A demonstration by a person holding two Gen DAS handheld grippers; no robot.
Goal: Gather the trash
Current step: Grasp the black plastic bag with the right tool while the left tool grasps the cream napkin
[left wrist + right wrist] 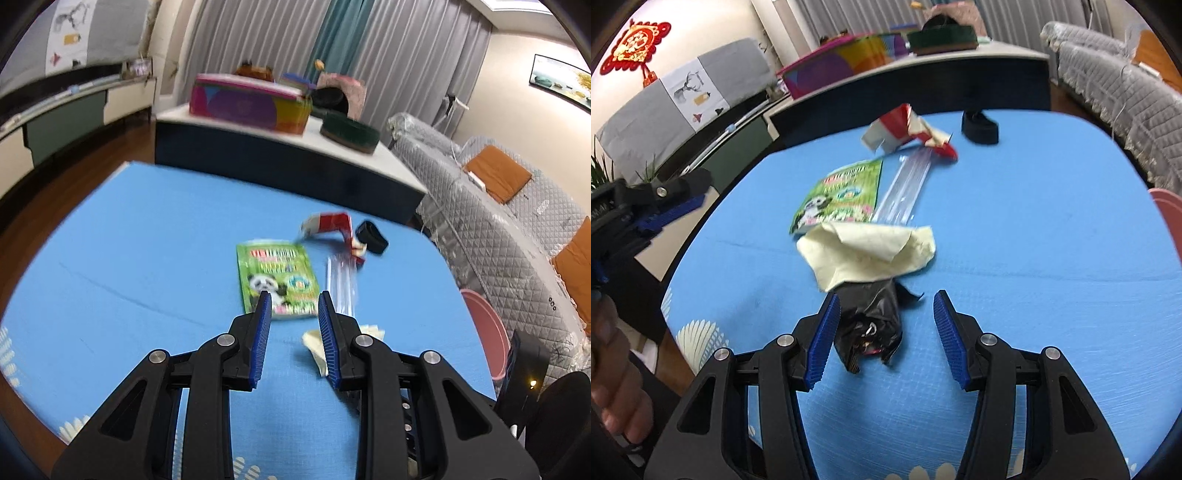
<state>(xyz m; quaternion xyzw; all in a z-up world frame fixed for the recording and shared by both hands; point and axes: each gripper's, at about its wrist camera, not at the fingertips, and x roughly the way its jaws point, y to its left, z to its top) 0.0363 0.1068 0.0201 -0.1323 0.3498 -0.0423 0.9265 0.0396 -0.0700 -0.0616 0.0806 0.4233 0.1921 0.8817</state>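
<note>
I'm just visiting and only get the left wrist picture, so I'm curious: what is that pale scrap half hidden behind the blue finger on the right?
Observer: In the right wrist view it is a crumpled cream sheet, much wider than your glimpse. It covers the near corner of the green panda packet.
Operator: Is there any trash I can't see at all?
Observer: Yes. A crumpled black bag lies on the mat, its far end at the sheet's near edge.
Operator: Is anything grabbing it?
Observer: Not yet. The right gripper stands open around it; the bag lies against one pad, and the other pad is clear of it.
</note>
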